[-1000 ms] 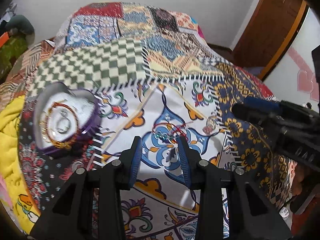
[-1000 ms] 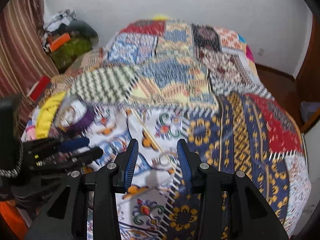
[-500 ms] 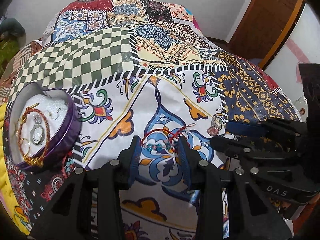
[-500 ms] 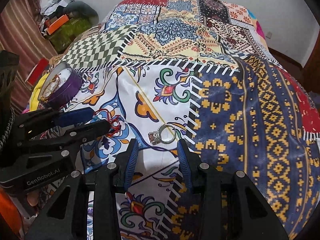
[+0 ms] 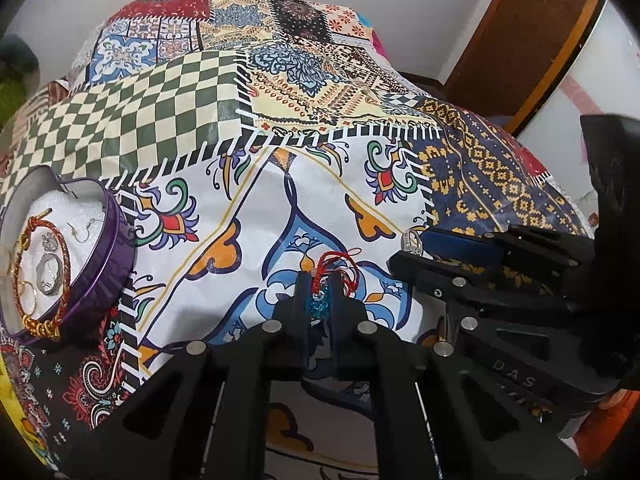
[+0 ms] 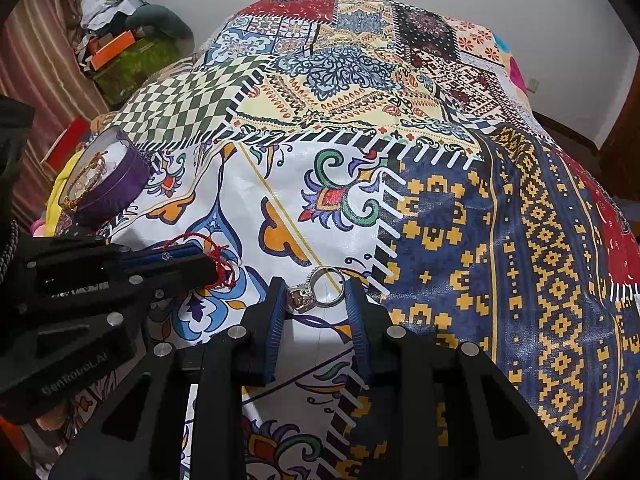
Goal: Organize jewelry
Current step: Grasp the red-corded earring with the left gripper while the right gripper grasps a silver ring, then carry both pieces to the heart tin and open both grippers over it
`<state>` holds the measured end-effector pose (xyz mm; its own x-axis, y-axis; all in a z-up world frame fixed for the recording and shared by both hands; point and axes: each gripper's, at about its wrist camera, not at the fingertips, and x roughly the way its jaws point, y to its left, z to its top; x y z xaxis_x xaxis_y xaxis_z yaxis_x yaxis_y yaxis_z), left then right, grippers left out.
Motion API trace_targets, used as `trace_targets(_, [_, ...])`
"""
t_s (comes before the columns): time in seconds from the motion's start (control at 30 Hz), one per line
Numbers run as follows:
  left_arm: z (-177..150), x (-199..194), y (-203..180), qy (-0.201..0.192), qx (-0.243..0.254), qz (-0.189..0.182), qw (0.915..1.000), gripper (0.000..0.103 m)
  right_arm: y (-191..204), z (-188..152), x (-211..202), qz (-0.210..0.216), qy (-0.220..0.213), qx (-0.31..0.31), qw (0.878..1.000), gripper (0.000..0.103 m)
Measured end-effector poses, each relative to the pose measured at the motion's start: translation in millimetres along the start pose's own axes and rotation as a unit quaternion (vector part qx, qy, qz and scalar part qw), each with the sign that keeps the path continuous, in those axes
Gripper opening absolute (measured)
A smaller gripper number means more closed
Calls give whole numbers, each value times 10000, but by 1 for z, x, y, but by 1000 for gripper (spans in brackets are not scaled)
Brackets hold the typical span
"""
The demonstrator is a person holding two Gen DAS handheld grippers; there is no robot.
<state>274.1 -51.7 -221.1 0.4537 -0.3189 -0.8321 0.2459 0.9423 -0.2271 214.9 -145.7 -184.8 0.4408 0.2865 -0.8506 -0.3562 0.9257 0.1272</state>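
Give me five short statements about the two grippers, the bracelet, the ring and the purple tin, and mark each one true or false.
1. The left gripper is shut on the red cord bracelet. True.
2. The right gripper has clamped the silver ring. False: its fingers stand apart on either side of the ring, which lies on the bedspread.
3. The purple tin is empty. False: it holds a gold and red bangle and silver pieces.
4. The tin sits to the left of both grippers. True.
5. The ring lies inside the tin. False: it lies on the bedspread, between the right gripper's fingers.
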Motion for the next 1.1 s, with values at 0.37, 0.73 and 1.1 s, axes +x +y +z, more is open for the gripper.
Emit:
trace_targets(0.37, [5,-38,1,-412,-171,121,9989,6,8,10,-35,3,-437,26,9990,28])
trace_targets(0.73, [18,-117,18,-1299,-288,306,9906,6,40,33,-86,50,-1168,-245,9928,28])
trace_targets(1.1, [24,-179,57,-1918,-585,575,9780,6,83,57,-104,388,-1605,-503,9850,28])
